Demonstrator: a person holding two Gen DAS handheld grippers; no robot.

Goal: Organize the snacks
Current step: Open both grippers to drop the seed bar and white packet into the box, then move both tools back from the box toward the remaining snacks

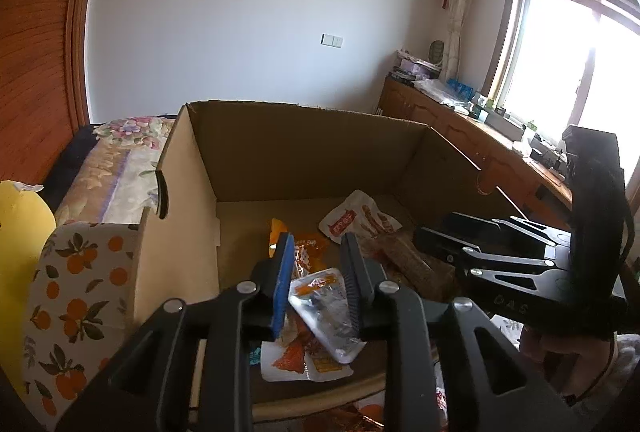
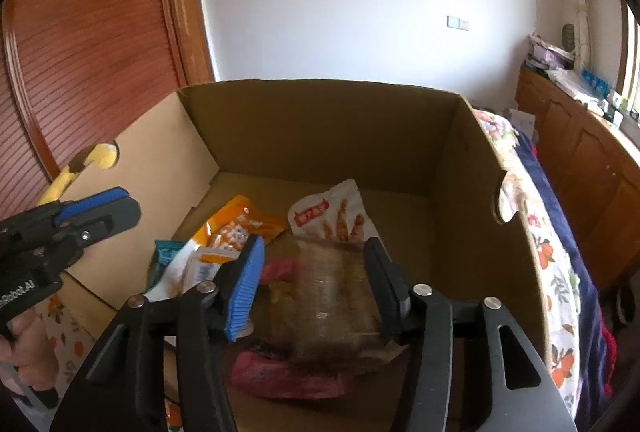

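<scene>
hovering over the cardboard box (image 2: 320,120), the right gripper (image 2: 316,288) is spread around a clear brown packet (image 2: 320,296), the left gripper (image 1: 316,272) slightly parted astride a silvery pouch (image 1: 324,308).

The left wrist view was taken from just behind the left gripper (image 1: 316,272), tilted downward into the open brown cardboard box (image 1: 304,156), close over its near edge. The right wrist view was taken likewise from behind the right gripper (image 2: 316,284), angled down into the same box (image 2: 320,128) from close range. The box interior, the white-and-red snack pouch (image 1: 356,218) (image 2: 332,216) ahead of both grippers, and the white wall were shared by both views. Each gripper was caught at the other view's side edge.
</scene>
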